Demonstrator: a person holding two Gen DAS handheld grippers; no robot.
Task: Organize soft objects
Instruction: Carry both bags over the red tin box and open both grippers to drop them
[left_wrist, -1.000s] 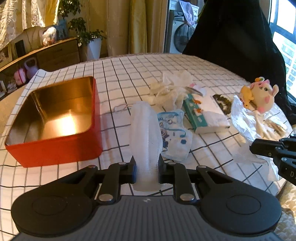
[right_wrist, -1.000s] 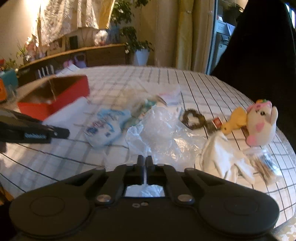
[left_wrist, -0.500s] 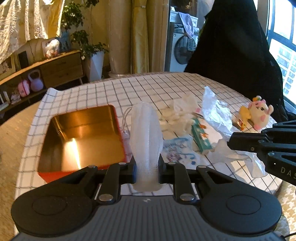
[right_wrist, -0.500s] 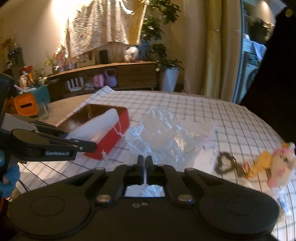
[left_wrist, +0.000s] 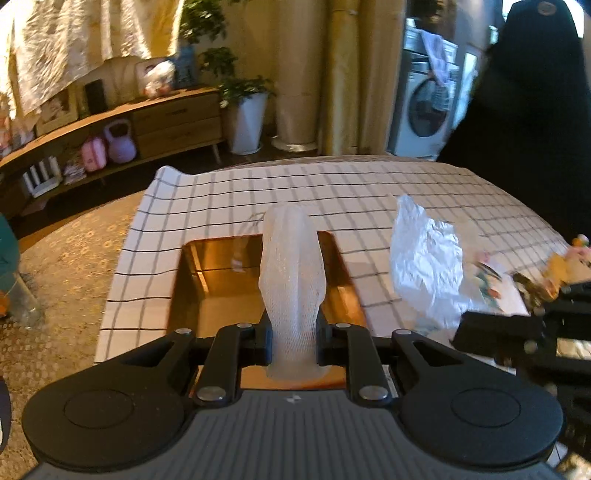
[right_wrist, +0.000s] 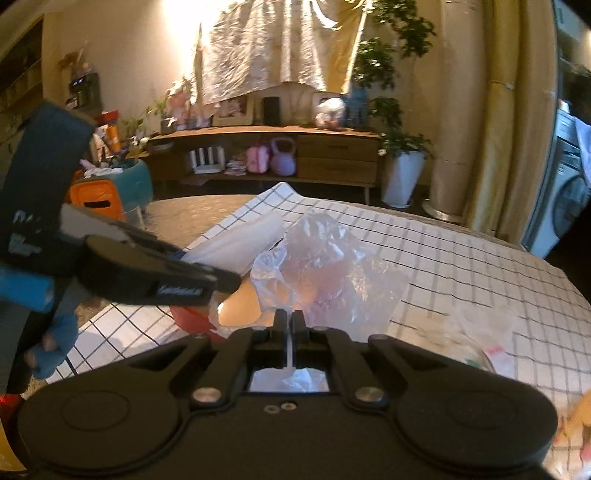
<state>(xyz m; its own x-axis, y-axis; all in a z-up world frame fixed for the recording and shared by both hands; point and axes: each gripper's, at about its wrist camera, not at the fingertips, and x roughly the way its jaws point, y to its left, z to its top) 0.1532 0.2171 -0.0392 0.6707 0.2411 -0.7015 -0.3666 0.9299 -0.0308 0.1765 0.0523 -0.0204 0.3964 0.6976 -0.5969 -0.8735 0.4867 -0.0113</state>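
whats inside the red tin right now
In the left wrist view, the red tin shows only bare golden floor and walls. The white mesh roll held in the left gripper covers its middle, so that strip stays unseen.

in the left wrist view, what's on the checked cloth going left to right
red tin → white mesh sleeve held in the left gripper → crumpled clear plastic bag → right gripper

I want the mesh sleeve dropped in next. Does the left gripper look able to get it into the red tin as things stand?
Probably yes. The left gripper holds the white mesh sleeve right over the open red tin. Nothing lies between them, and the right gripper's clear plastic bag hangs off to the side.
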